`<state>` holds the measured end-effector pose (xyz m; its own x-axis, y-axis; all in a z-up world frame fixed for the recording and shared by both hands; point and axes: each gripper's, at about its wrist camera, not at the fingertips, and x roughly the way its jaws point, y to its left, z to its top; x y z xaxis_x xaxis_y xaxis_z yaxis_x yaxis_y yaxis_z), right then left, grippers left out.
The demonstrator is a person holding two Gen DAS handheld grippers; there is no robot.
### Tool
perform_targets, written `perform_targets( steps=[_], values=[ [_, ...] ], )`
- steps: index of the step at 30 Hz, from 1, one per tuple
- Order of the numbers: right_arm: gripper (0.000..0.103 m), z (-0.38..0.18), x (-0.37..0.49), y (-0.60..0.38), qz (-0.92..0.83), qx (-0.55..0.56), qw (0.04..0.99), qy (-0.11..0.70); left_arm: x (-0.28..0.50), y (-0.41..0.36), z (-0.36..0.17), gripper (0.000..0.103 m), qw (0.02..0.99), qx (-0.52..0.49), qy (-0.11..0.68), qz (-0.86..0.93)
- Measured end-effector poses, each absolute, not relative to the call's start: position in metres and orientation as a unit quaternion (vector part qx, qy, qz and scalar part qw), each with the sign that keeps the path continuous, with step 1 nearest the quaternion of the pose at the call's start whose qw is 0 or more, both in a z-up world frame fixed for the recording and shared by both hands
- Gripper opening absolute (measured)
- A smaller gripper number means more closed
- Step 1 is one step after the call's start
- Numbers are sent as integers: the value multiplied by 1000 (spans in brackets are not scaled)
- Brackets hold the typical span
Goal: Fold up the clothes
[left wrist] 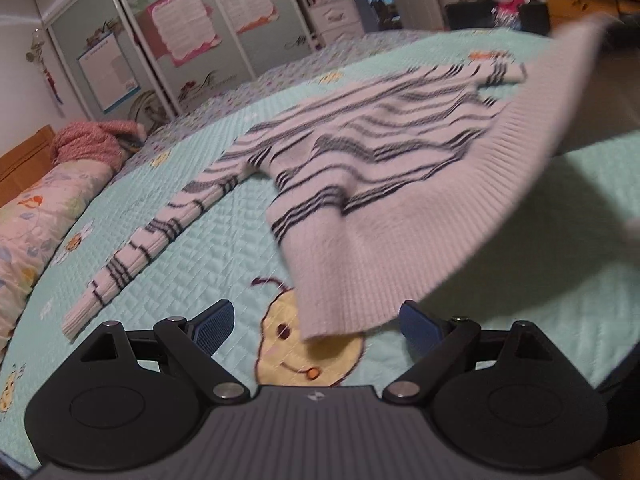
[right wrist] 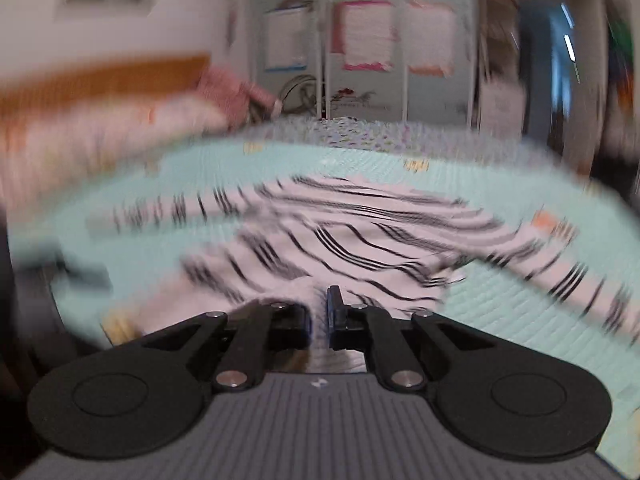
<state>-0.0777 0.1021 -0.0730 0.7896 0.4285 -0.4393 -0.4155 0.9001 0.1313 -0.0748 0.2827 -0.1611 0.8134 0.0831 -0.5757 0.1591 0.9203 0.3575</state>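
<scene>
A white knit sweater (left wrist: 372, 152) with dark stripes lies spread on a mint quilted bed cover (left wrist: 180, 240), one sleeve (left wrist: 132, 256) stretched toward the near left. Its ribbed hem (left wrist: 460, 208) is lifted off the bed on the right side, and one hem corner hangs down just ahead of my left gripper (left wrist: 316, 326), which is open with its blue pads wide apart and nothing touching them. In the blurred right wrist view my right gripper (right wrist: 319, 312) is shut on the sweater's hem (right wrist: 316, 332), with the striped body (right wrist: 352, 236) rising from the bed beyond it.
A floral pillow (left wrist: 36, 220) and a pink bundled cloth (left wrist: 92, 140) lie at the bed's head by a wooden headboard (left wrist: 20, 164). Wardrobe doors with posters (left wrist: 180, 28) stand behind the bed. A yellow bee motif (left wrist: 308, 356) is stitched on the cover near my left gripper.
</scene>
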Motion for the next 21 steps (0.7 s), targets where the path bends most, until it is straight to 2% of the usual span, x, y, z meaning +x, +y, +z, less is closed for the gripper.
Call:
perform_targets(
  steps=[4, 7, 13, 21],
  values=[
    [5, -58, -52, 79, 243, 151, 922, 260, -70, 276, -163, 93, 934, 186, 305, -24],
    [5, -53, -41, 75, 241, 192, 915, 260, -62, 269, -170, 93, 932, 180, 313, -31],
    [3, -36, -35, 77, 229, 180, 928, 232, -48, 258, -173, 93, 936, 201, 287, -10],
    [3, -27, -22, 77, 204, 161, 942, 215, 5, 314, -152, 93, 949, 62, 300, 69]
  ],
)
